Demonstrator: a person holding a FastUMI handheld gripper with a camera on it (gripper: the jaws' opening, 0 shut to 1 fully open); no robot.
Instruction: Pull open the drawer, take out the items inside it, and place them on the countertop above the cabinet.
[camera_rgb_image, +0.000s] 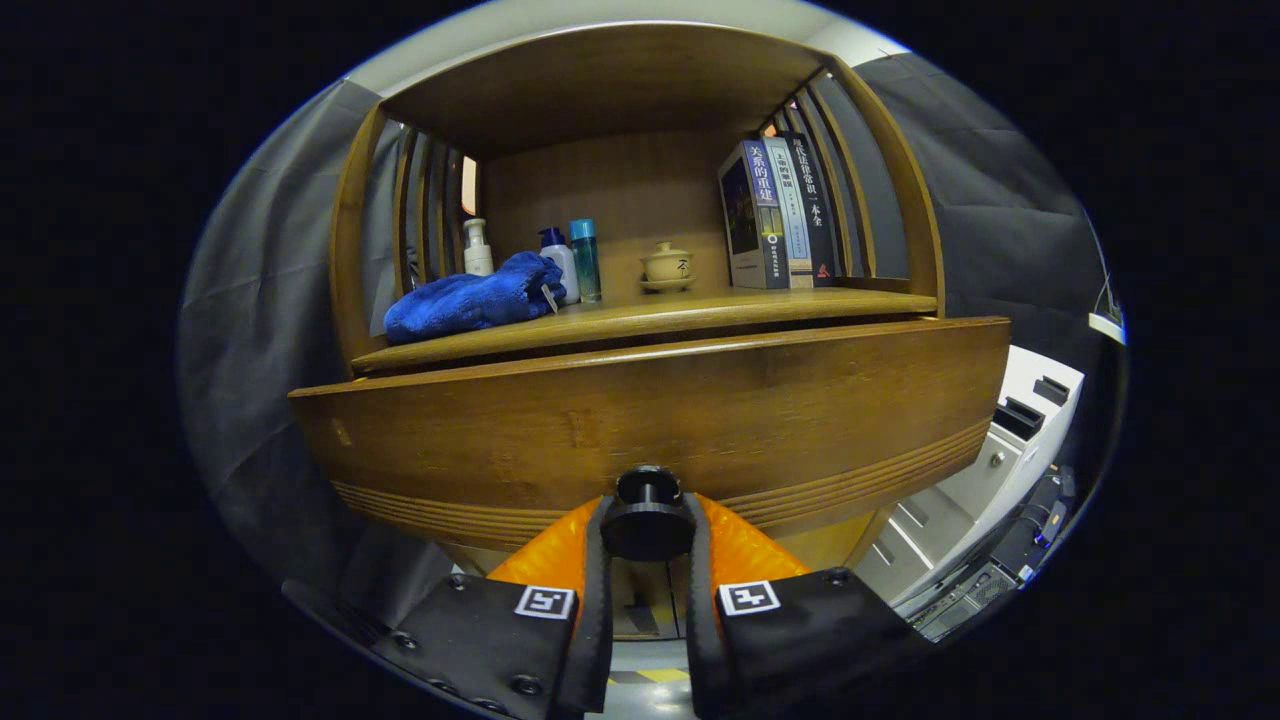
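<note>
Between the two fingers of the claw (647, 525) sits the round knob (646, 518) of the drawer (650, 420), and both fingers press against its sides, so the claw is pinching the knob. The drawer front rises just beyond the fingertips, a wide wooden panel with grooved lines along its lower part. It stands forward of the bench (640, 318) edge above it, so the drawer looks at least partly pulled out, though its inside is hidden.

Further beyond and above the claw, the bench carries a blue towel (468, 300), three bottles (560, 258), a small lidded cup (667, 265) and a row of books (780, 215).

The knob is probably hard, smooth and small, so it could slip if the pull wanders off line; the hold seems best kept on its narrow neck behind the head. The drawer itself looks stiff and fairly heavy, likely calling for a straight, steady pull.
</note>
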